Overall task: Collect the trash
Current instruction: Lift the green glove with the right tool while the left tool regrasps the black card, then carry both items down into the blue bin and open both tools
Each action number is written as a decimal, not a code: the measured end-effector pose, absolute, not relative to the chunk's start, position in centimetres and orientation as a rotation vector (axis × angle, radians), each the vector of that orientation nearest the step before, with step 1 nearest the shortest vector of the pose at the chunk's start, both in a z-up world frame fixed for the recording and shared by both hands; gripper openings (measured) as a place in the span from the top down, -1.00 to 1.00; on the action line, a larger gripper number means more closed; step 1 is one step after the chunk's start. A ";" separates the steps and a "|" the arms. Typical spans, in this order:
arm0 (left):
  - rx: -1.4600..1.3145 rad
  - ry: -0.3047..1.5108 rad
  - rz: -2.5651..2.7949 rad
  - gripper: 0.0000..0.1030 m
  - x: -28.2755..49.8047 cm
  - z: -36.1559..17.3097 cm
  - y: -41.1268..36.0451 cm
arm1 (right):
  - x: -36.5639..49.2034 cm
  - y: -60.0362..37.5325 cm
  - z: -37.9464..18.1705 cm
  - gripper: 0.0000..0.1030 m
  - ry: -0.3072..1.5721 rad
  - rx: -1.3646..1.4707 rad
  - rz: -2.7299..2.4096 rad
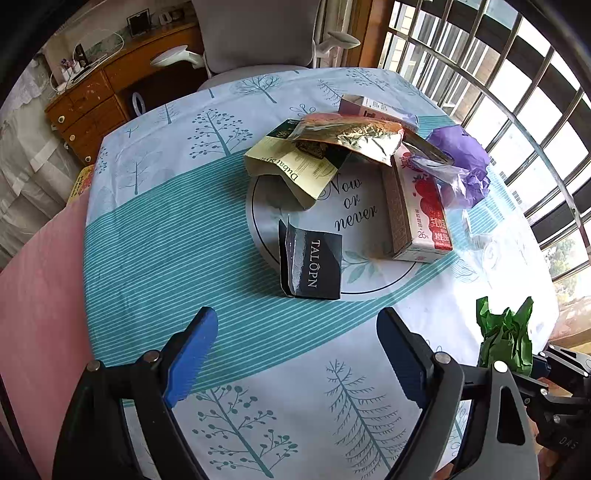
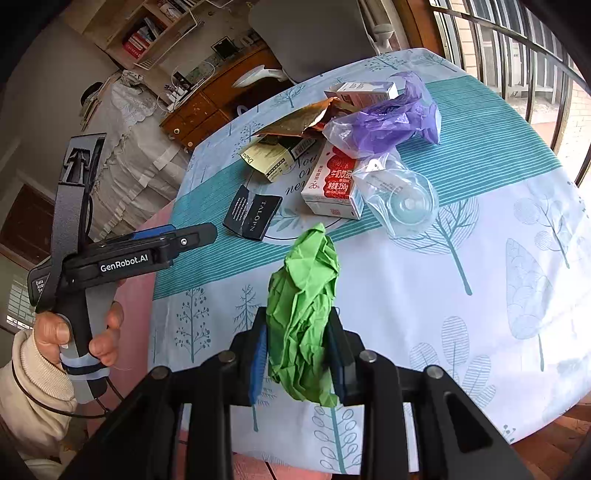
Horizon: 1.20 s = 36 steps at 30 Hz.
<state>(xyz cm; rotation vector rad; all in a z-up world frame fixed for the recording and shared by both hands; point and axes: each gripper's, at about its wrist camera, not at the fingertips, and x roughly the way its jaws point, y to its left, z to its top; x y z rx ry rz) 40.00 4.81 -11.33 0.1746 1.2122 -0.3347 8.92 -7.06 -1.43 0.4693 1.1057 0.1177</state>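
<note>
My left gripper (image 1: 297,317) stands open above the tablecloth, nothing between its blue pads. Just beyond it a black TALOPN packet (image 1: 314,262) lies on the rim of a round "Now or never" plate (image 1: 369,275). On the plate are a yellow-green pouch (image 1: 291,166), a gold foil wrapper (image 1: 351,136), a red-and-white milk carton (image 1: 421,210) and a purple plastic bag (image 1: 461,166). My right gripper (image 2: 297,328) is shut on a crumpled green paper ball (image 2: 303,314), held above the table's near side. The left gripper (image 2: 192,233) shows side-on at the left, in a person's hand (image 2: 74,332).
A clear plastic cup in a wrapper (image 2: 402,199) lies right of the carton. A small white box (image 1: 373,109) sits behind the pile. The round table (image 1: 166,240) has a tree-print cloth. A grey chair (image 1: 255,33) stands behind; barred windows (image 1: 517,92) run along the right.
</note>
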 end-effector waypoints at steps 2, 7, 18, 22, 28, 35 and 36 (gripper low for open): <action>0.219 1.236 -0.345 -0.68 40.9 -12.4 4.1 | 9.4 -6.8 -2.2 0.44 1.110 0.490 0.105; 0.330 1.282 -0.362 -0.68 43.0 -15.0 2.2 | 10.2 -6.6 -3.9 0.44 1.109 0.561 0.069; 0.325 1.356 -0.381 0.19 45.5 -17.5 1.2 | 10.4 -7.5 -5.5 0.44 1.109 0.637 -0.003; 0.335 1.322 -0.362 0.20 44.8 -16.7 1.6 | 10.3 -7.5 -5.4 0.44 1.111 0.622 0.009; 0.278 1.276 -0.349 0.21 41.1 -13.8 2.0 | 8.9 -7.7 -3.6 0.44 1.090 0.573 0.066; 0.225 1.178 -0.288 0.21 31.0 -8.6 1.4 | 4.3 -8.5 -1.0 0.44 1.096 0.437 0.205; 0.207 1.170 -0.277 0.21 29.3 -8.1 1.2 | 3.4 -8.7 -0.5 0.44 1.096 0.416 0.227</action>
